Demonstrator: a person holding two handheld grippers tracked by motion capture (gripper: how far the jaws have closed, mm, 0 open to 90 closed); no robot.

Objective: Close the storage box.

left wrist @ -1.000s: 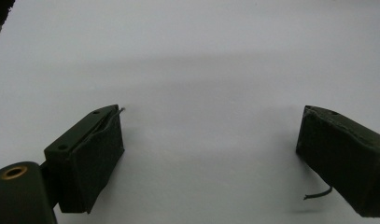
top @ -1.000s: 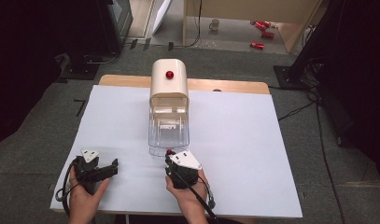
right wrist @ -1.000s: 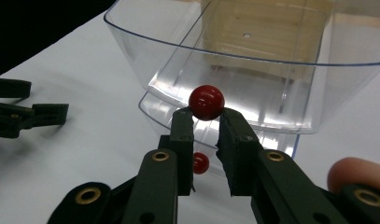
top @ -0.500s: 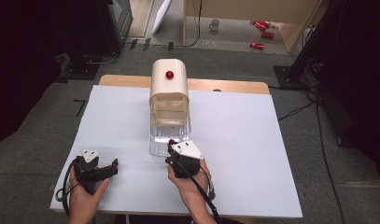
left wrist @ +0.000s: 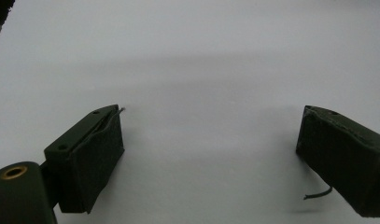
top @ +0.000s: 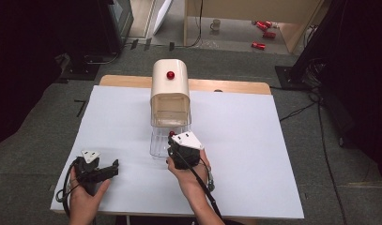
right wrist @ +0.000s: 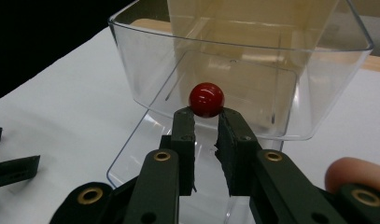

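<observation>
The red ball (right wrist: 206, 99) sits at frame centre of the right gripper view, pinched at the jaw tips of the right gripper (right wrist: 206, 116), just before the rim of the clear plastic bin (right wrist: 318, 93) under the cream dispenser (top: 170, 89). Judgement: lift it clear of the rim, keeping the grip steady. The left gripper (left wrist: 208, 154) rests with jaws wide apart and empty, lower left on the white table (top: 273, 140). No legible writing or brand is visible.

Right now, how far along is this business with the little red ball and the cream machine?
Done: the right gripper has the small red ball pinched at its jaw tips. In hand: it holds the ball at the clear bin on the front of the cream machine. Left: probably releasing it somewhere; where, I can't tell. The left gripper rests open on the white sheet.
</observation>
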